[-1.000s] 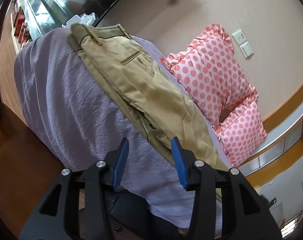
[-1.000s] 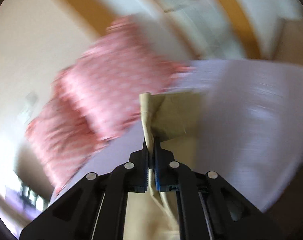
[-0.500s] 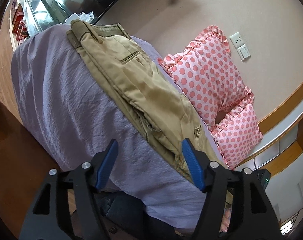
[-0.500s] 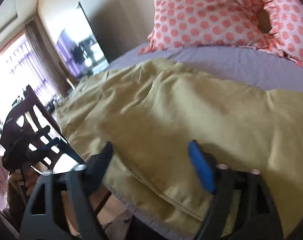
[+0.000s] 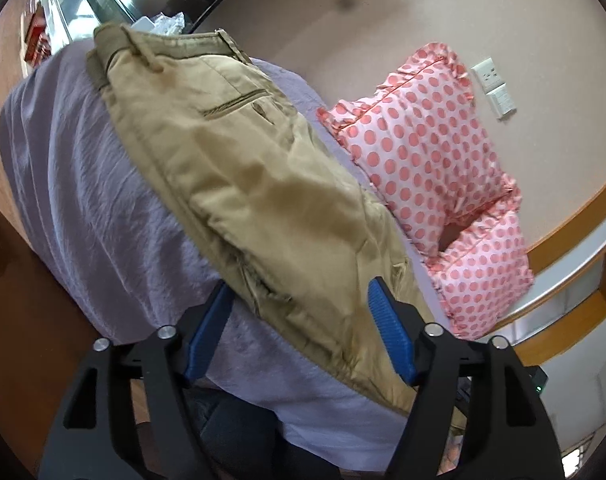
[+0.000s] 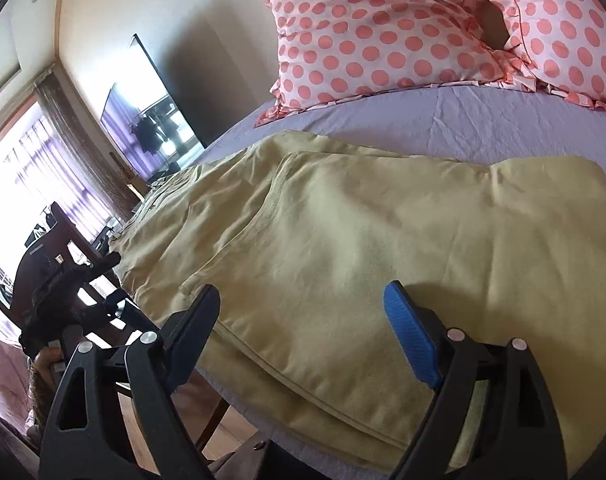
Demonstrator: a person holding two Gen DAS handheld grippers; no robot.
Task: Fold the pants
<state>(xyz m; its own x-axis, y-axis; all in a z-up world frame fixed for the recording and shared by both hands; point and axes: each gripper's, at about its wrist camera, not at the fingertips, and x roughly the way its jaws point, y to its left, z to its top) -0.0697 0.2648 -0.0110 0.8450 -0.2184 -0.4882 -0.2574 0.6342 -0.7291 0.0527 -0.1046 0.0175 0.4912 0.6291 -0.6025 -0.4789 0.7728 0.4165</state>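
Tan khaki pants (image 5: 239, 184) lie lengthwise on the lavender bed sheet (image 5: 83, 200), waistband at the far end, one leg folded over the other. My left gripper (image 5: 299, 312) is open, its blue pads either side of the pants' near edge, holding nothing. In the right wrist view the pants (image 6: 383, 240) spread across the bed with a folded layer on top. My right gripper (image 6: 303, 312) is open just above the near edge of the pants, empty.
Two pink polka-dot pillows (image 5: 423, 152) lean on the wall behind the pants, also in the right wrist view (image 6: 383, 32). A dark wooden chair (image 6: 63, 264) stands beside the bed. A wall socket (image 5: 495, 84) is above the pillows. Wooden floor (image 5: 7, 320) lies left of the bed.
My right gripper let go of the pant leg, opened wide and now hovers over the laid-down fabric. My left gripper opened wider and moved closer to the pants' near edge.
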